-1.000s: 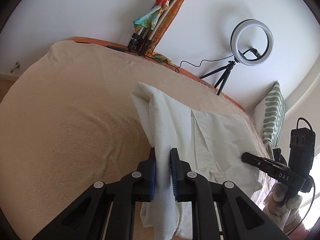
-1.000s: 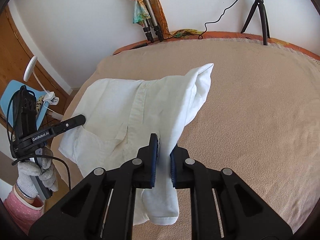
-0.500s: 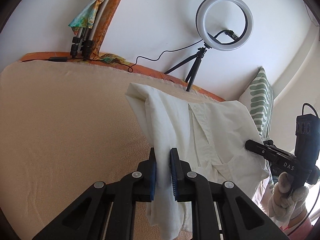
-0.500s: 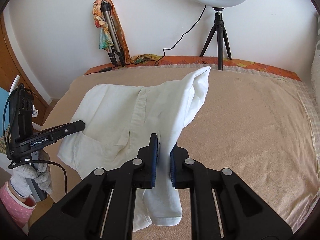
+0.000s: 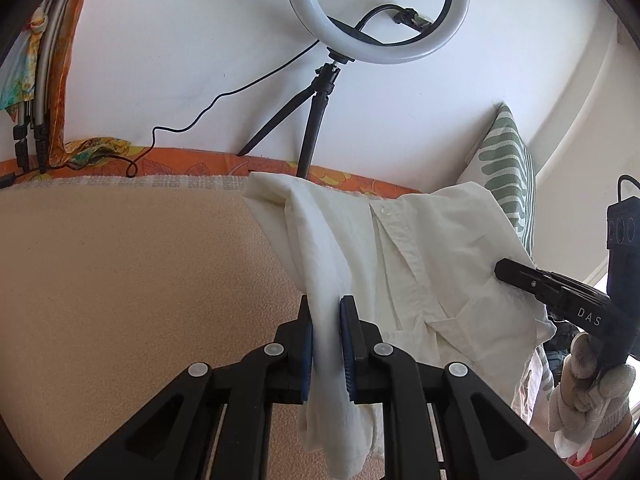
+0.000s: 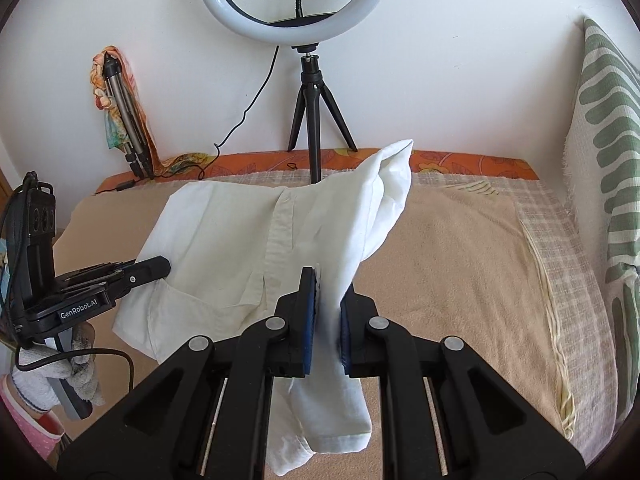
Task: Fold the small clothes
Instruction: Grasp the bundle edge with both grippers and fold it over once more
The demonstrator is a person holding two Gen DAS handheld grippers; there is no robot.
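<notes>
A small white button-up shirt (image 5: 420, 256) hangs stretched in the air between my two grippers, above the beige bed cover (image 5: 120, 280). My left gripper (image 5: 326, 312) is shut on one bunched edge of the shirt, with cloth hanging below it. My right gripper (image 6: 326, 292) is shut on the other side of the shirt (image 6: 240, 240). The right gripper also shows at the right of the left wrist view (image 5: 516, 274), and the left gripper at the left of the right wrist view (image 6: 152, 270).
A ring light on a black tripod (image 6: 312, 112) stands at the bed's far edge by the white wall. A folded tripod with a colourful scarf (image 6: 120, 108) leans at the left. A green-patterned pillow (image 6: 604, 140) stands at the right. A cable (image 5: 224, 96) runs along the wall.
Both grippers have lifted and swung with the shirt; the views now face the wall and ring light more squarely. Both grips on the shirt are unchanged.
</notes>
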